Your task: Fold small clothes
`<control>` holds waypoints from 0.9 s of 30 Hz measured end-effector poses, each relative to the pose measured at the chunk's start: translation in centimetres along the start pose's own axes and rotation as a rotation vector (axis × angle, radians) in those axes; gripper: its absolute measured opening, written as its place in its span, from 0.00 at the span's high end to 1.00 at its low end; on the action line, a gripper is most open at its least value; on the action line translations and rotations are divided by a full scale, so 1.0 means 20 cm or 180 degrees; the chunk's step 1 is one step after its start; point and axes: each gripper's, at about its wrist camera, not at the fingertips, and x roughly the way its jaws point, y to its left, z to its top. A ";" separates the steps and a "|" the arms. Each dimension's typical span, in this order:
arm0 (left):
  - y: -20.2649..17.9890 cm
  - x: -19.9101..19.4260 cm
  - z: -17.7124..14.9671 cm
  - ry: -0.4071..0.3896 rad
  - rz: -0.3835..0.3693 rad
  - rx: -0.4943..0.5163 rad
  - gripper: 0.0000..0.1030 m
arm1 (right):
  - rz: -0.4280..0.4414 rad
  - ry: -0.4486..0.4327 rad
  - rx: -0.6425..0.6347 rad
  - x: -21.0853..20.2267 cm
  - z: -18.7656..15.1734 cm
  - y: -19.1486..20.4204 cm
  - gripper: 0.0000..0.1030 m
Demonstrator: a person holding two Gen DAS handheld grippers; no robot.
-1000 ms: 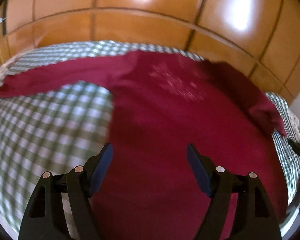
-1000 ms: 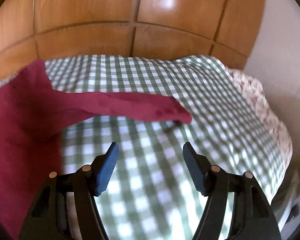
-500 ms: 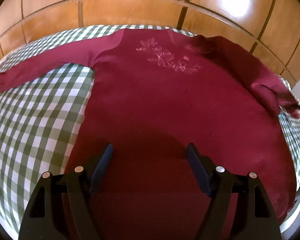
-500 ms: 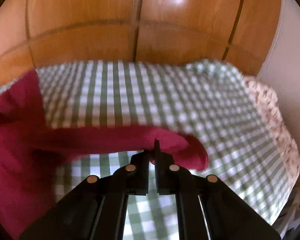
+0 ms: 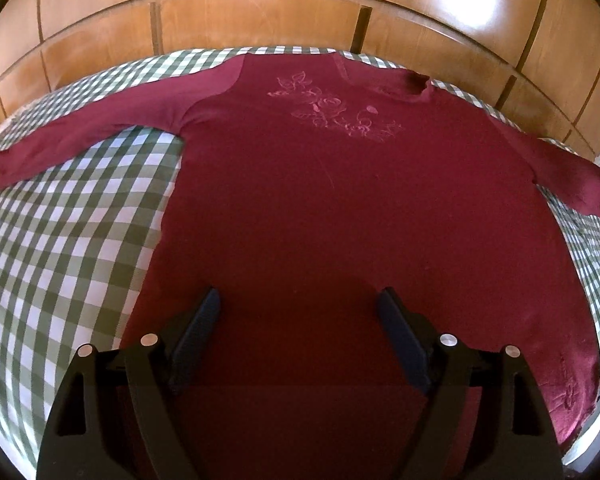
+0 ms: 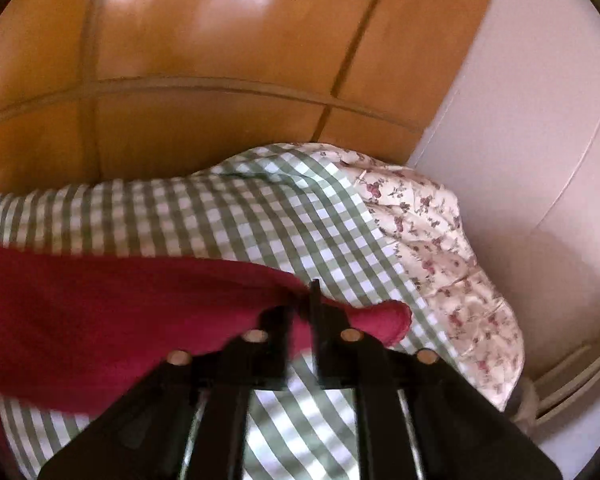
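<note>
sweater (image 5: 340, 208) hem hidden | left gripper (image 5: 300, 312) wide | right gripper (image 6: 305, 300) pinching blurred sleeve (image 6: 140, 312)

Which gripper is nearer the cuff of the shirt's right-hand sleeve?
Right. The right gripper is shut on the sleeve just short of its cuff. The left gripper hangs open over the shirt's lower body, far from that cuff.

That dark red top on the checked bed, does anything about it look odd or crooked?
Mostly no: the dark red long-sleeved top lies flat on the green-and-white checked bedspread. Only its neckline is rumpled, and the right tongs pinch one sleeve cuff, lifting it.
</note>
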 end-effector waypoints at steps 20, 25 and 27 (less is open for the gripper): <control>0.46 -0.32 -0.22 0.0140 -0.0154 -0.0560 0.25 | 0.2725 0.1156 -0.0597 -0.81 -1.10 0.42 0.42; 0.43 -0.32 -0.32 0.0199 -0.0291 -0.0513 0.49 | 0.2637 0.1176 -0.0829 -0.92 -1.26 0.50 0.70; 0.42 -0.33 -0.33 0.0222 -0.0395 -0.0438 0.88 | 0.2633 0.1166 -0.0912 -0.96 -1.25 0.53 0.93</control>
